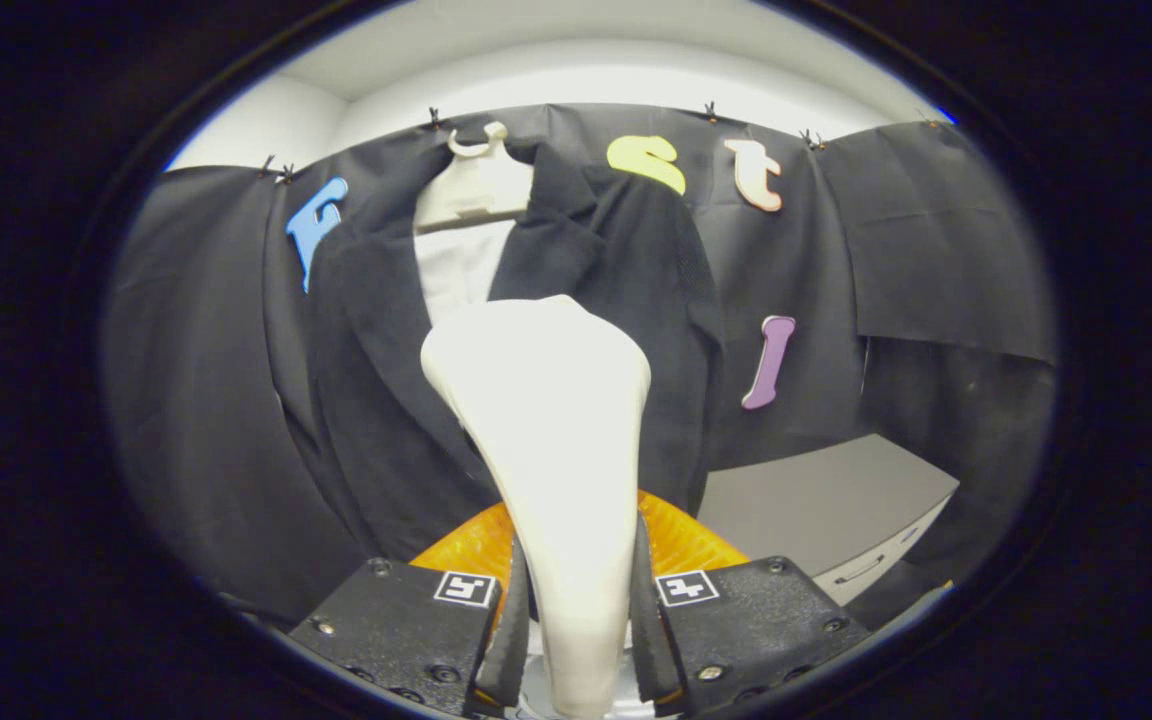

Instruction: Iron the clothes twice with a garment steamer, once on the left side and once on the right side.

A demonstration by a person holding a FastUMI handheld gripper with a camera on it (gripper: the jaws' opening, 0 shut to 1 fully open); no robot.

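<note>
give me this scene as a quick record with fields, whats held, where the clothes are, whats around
held item: white plastic garment steamer, handle between the fingers, head pointing up and ahead
gripper: gripper shut on the steamer handle, both fingers pressing its sides
garment: dark jacket over a white shirt, hanging just beyond the steamer head
hanger: white plastic hanger at the top of the jacket
contact: cannot tell whether the steamer head touches the fabric
nearby: grey cabinet to the right of the jacket
</note>
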